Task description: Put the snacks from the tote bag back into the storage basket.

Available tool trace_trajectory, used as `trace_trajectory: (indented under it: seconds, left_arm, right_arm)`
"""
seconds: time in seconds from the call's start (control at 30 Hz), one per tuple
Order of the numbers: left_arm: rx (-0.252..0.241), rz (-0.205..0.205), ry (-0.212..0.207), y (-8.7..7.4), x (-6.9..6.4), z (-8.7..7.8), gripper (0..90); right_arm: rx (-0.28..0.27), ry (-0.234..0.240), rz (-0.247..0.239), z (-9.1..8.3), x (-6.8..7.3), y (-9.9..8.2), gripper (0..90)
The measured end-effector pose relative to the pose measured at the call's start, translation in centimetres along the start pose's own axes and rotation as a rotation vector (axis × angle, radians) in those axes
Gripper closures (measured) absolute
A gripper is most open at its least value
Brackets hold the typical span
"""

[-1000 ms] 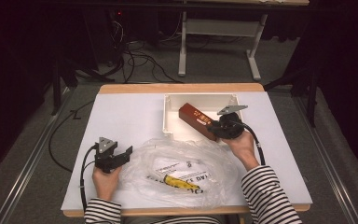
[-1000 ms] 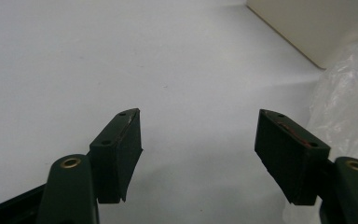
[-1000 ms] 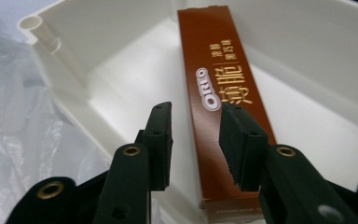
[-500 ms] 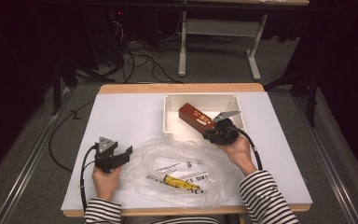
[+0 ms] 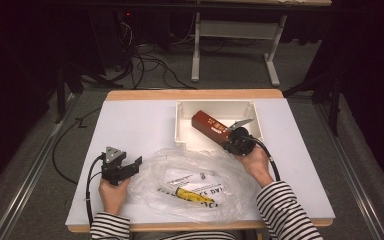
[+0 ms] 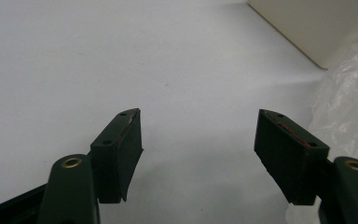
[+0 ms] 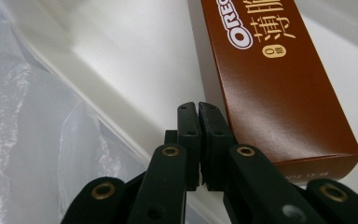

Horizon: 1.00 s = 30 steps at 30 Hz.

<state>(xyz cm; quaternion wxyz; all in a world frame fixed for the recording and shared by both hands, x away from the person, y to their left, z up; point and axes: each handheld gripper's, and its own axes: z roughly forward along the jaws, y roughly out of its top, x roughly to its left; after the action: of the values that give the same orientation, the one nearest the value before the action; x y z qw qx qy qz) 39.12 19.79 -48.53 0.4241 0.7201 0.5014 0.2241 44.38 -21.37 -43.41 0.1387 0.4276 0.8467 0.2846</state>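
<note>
R gripper (image 5: 230,143) sits at the near rim of the white tray (image 5: 182,125); its jaws have just been closing and now meet w/ nothing between them. The brown Oreo box (image 7: 279,88) lies in the tray just ahead & to the right of those jaws, apart from them. Clear plastic bag (image 5: 190,182) is just behind and left of that gripper, on the table (image 5: 130,125). L gripper (image 5: 136,162) rests at the bag's far-left edge, jaws spread wide over bare table, holding nothing.
</note>
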Motion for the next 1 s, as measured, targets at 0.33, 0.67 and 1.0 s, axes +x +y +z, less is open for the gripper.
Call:
trace_trajectory:
  seconds: [0.33,0.67,1.0]
  left_arm:
    - [0.003,-0.003,0.0,0.0,0.0,0.0,32.3]
    - [0.005,0.001,0.009,0.0,-0.1,0.1,32.5]
    - [0.012,0.005,0.014,0.0,-0.1,0.1,32.6]
  right_arm:
    - [0.001,-0.021,0.05,0.5,-0.8,0.3,90.0]
    - [-0.003,-0.065,0.1,1.2,-1.4,0.8,90.0]
    - [0.001,-0.086,0.147,1.8,-2.4,1.5,90.0]
